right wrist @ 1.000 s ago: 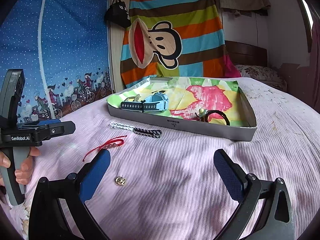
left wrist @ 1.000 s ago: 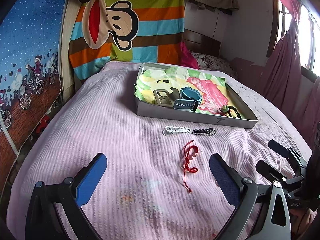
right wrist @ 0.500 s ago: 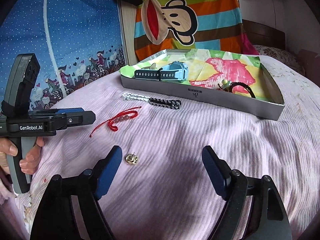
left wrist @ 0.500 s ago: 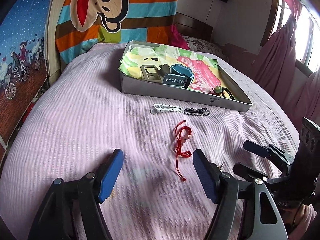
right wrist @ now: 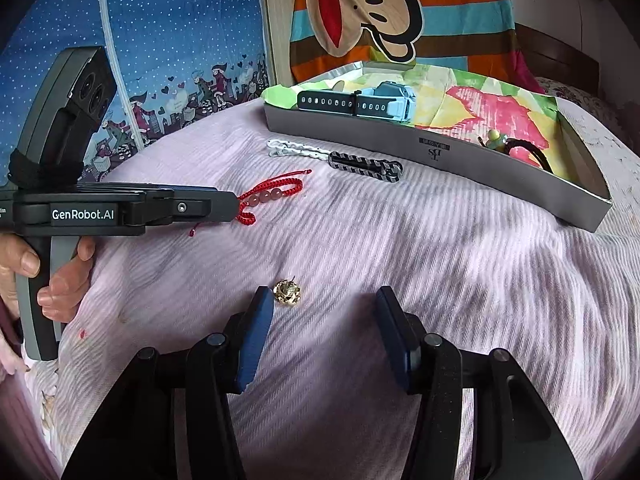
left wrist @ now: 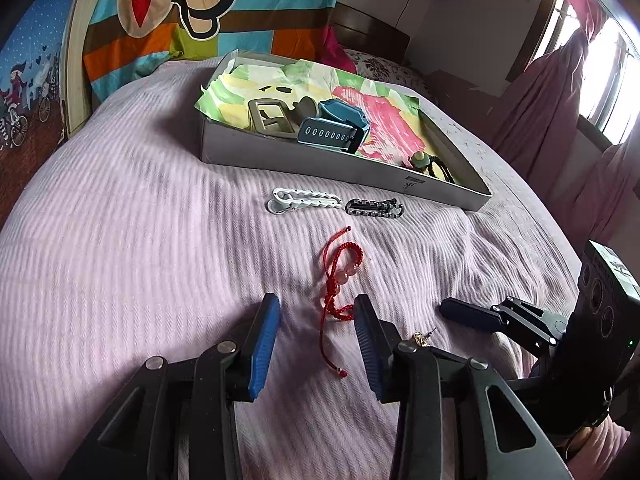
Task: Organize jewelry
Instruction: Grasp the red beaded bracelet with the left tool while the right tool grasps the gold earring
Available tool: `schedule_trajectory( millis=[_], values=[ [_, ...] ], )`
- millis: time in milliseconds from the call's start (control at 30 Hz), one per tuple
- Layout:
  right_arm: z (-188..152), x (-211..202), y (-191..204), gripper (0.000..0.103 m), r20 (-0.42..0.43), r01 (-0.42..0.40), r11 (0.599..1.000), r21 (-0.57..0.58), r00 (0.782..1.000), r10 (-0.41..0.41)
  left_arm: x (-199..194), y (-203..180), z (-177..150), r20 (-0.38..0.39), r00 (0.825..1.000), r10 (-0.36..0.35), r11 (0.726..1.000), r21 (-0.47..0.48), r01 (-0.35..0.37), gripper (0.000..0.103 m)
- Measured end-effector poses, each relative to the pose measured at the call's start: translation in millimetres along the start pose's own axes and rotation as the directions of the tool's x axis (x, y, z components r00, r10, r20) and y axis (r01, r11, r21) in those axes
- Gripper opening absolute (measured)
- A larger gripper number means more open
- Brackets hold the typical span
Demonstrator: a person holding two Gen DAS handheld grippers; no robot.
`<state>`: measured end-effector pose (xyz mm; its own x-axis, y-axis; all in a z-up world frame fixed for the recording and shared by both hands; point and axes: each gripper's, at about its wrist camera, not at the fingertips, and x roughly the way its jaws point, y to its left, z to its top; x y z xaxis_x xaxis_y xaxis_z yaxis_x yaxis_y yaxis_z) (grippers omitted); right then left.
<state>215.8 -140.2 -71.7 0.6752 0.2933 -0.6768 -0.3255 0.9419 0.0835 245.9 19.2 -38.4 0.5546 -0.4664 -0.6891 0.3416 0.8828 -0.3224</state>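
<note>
Now both pairs of fingers have narrowed and dropped close to the bedspread [left wrist: 120, 240]: the left gripper [left wrist: 316, 312] brackets the red bracelet [left wrist: 340, 276], unclosed, while the right gripper [right wrist: 324, 308] flanks the gold earring [right wrist: 286, 293], empty. Judging by this, pickups toward the tray [right wrist: 460, 160] come next.

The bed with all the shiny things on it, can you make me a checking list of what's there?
Surface: pink ribbed bedspread, wrinkled.
Job's things: red braided cord bracelet with pink beads, white chain-shaped clip, black chain-shaped clip and small gold earring lie loose on the bedspread. Grey cardboard box lid, lined with colourful paper, holds a blue watch, a tan buckle and a black hair tie.
Clutter: nothing seen.
Grippers: left gripper open, around the bracelet's lower end; right gripper open, earring beside its left finger.
Cables: nothing seen.
Surroundings: striped monkey blanket, pink curtain.
</note>
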Motion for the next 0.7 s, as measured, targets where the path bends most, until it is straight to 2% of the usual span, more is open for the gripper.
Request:
schedule_trajectory(
  millis=[267,500,700],
  values=[
    [1.0,2.6,-0.5,0.036,-0.007,0.015,1.0,0.0,1.0,-0.015,6.8,0.3,0.5,-0.007,1.0,-0.008,1.0,-0.009,0.007,0.022],
    [1.3,5.0,0.8,0.02,-0.004,0.039,0.999,-0.006,0.999,-0.039,10.8,-2.0,-2.7,-0.014,1.0,-0.001,1.0,-0.001,0.001,0.011],
    [0.7,6.0,0.1,0.014,-0.007,0.045,0.999,-0.004,0.999,-0.045,11.6,-3.9,-5.1,-0.017,1.0,-0.001,1.0,0.008,0.001,0.006]
  ],
)
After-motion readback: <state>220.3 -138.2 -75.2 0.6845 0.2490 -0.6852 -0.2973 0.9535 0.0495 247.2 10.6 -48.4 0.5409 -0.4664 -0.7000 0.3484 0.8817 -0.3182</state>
